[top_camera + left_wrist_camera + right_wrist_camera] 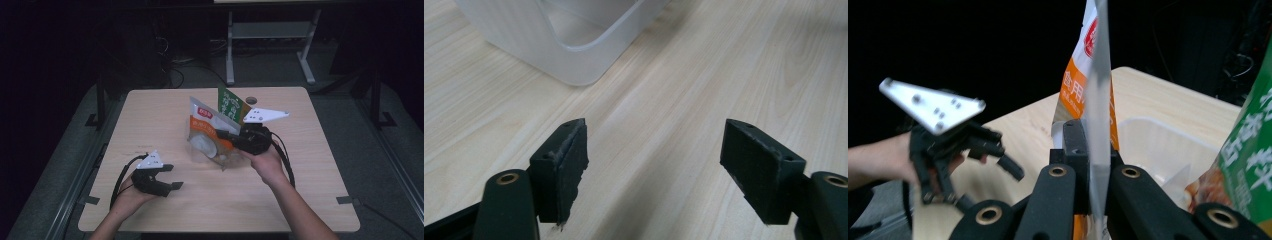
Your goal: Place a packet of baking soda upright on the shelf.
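1. Right tongs (223,134), centre of high view: jaws clamped on the edge of the orange bag (207,131). In right gripper view the tongs (1093,165) pinch the bag's thin edge (1096,100), which runs up the middle of the frame.
2. Orange bag: centre of desk (150,125), standing tilted inside the clear tub (220,159); white-and-orange front faces lower left of high view.
3. Green bag (231,106) sits just behind the orange one, upper centre of high view, also in the tub; in right gripper view it fills the right edge (1248,150).
4. Tub rim shows pale in right gripper view, centre right (1158,130), behind the jaws.
5. Left tongs (170,176), lower left of high view: jaws apart, nothing between them, well apart from the bags. Left hand (127,197) grips the body; cable loops at its left.
6. Left gripper view: tongs (654,165) wide apart, bare wood of desk (724,60) between the pads; a tub corner (574,60) sits at upper left of the frame, clear of the jaws.
7. Right gripper view also shows the left gripper (955,145) at left of frame w/ grey plate on top, jaws spread.
8. Right hand (267,162) holds its gripper low centre-right of high view, grey plate above it.
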The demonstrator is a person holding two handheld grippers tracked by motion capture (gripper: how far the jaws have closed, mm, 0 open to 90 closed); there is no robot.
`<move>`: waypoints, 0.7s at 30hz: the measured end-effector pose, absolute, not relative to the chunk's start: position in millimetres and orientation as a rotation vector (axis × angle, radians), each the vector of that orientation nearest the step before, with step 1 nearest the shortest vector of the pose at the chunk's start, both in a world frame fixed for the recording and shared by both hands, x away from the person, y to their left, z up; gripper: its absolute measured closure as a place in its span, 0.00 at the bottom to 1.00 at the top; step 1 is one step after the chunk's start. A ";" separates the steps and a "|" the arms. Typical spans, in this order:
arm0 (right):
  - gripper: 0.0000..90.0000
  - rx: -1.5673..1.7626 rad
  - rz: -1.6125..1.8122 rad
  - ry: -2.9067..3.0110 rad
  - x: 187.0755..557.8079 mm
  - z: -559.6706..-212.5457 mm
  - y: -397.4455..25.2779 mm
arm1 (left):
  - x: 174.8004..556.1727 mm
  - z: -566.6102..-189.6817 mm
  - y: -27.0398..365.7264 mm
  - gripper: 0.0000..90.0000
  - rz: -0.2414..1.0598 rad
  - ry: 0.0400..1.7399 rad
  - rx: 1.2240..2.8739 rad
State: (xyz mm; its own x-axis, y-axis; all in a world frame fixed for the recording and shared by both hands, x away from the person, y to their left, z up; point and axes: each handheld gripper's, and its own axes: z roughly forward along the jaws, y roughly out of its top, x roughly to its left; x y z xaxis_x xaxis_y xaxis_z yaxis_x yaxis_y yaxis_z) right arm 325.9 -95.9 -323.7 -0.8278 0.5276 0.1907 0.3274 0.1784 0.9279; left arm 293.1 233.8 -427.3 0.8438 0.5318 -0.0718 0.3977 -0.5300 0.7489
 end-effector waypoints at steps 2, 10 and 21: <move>1.00 0.856 1.712 2.249 331.5 -321.8 -93.1 | 293.9 -427.7 233.6 0.28 0.214 0.674 2.205; 1.00 0.996 1.672 2.161 353.5 -323.6 -80.2 | 294.5 -431.8 230.8 0.26 0.204 0.681 2.217; 1.00 1.089 1.655 2.095 372.7 -329.9 -60.2 | 294.5 -431.1 231.9 0.26 0.215 0.670 2.231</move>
State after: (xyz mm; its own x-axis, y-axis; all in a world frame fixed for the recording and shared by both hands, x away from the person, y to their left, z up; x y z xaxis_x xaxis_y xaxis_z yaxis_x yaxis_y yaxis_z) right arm 372.7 -60.2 -329.9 -0.6862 0.6864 0.2407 0.3932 0.0716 0.9167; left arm 294.5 231.9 -431.1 0.8466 0.5292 -0.0571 0.3969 -0.5562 0.7301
